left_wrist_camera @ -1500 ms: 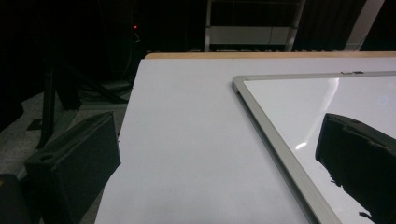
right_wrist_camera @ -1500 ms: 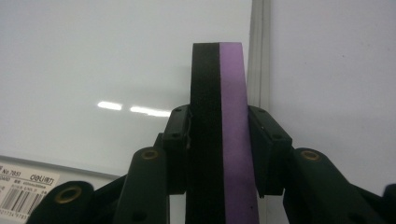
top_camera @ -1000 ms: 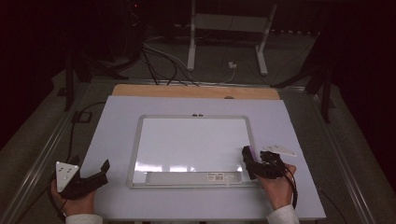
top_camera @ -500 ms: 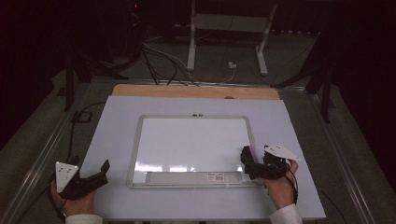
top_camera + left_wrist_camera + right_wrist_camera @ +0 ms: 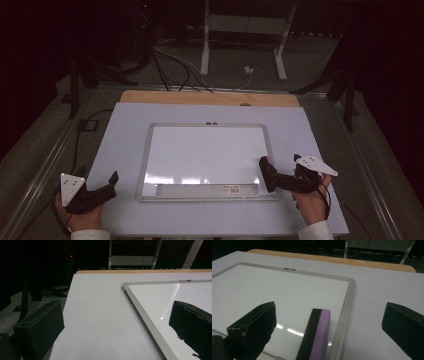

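Dark room, white desk (image 5: 125, 130). My right tool (image 5: 265, 173), jaws just spread wide, has let go of the eraser (image 5: 317, 335) on the whiteboard (image 5: 205, 150)'s right edge. Left tool (image 5: 111, 181) open, idle. Next: back off.

Both claws, left claw (image 5: 111, 181) and right claw (image 5: 266, 170), are black, each topped by a grey three-cornered plate with small holes; white cuffs show at both wrists.

Both hand-held grippers (image 5: 112, 181) (image 5: 266, 172) gape open
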